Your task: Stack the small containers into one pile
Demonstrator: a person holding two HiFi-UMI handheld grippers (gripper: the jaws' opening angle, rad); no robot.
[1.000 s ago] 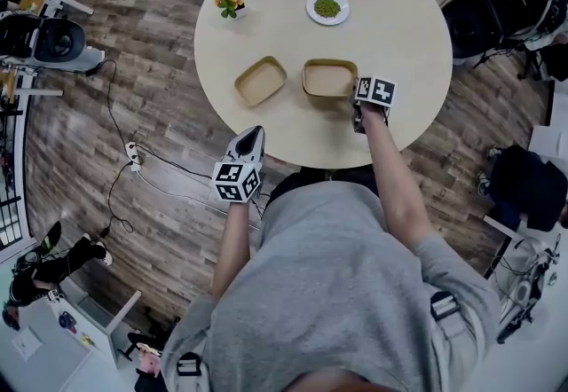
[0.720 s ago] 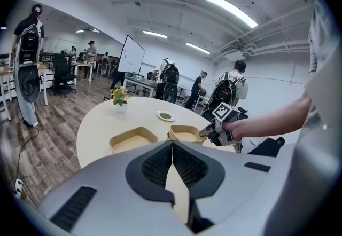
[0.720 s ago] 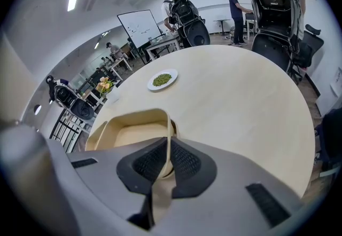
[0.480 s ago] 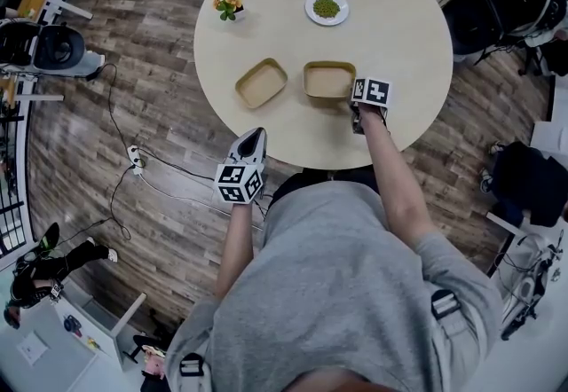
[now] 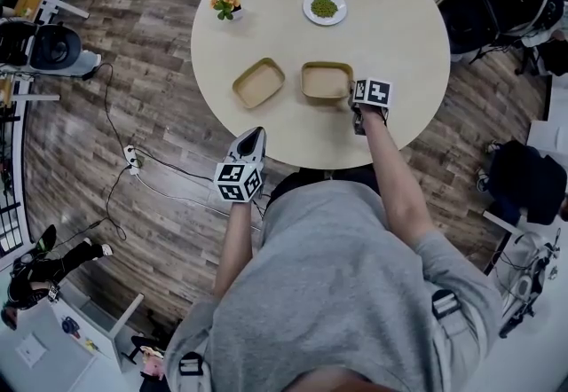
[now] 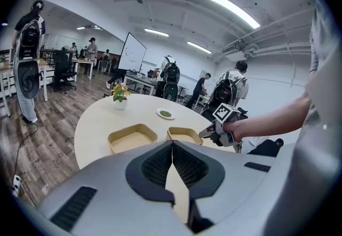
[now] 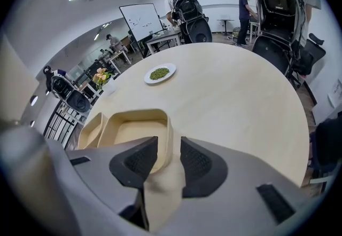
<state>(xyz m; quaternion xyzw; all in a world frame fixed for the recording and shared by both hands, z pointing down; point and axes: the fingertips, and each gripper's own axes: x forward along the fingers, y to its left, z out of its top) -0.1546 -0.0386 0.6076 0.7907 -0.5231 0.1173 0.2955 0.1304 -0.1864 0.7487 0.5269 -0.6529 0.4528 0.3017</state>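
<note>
Two shallow tan containers sit side by side on the round table (image 5: 399, 27): the left one (image 5: 258, 82) (image 6: 131, 138) and the right one (image 5: 327, 81) (image 7: 133, 131). My right gripper (image 5: 354, 101) (image 7: 168, 145) is at the right container's near right corner. Its jaws have just been opening and now straddle that container's side wall without pressing on it. The left container (image 7: 90, 131) shows just beyond it. My left gripper (image 5: 256, 135) (image 6: 172, 149) hangs off the table's near edge, shut and empty, pointing at both containers.
A white plate of green bits (image 5: 324, 6) and a small flower pot (image 5: 225, 2) stand at the table's far side. Office chairs with bags (image 5: 497, 9) crowd the right; cables (image 5: 133, 155) run over the wooden floor at left. People stand in the background.
In the head view both grippers keep their places and both containers lie where they were; only the camera has shifted slightly.
</note>
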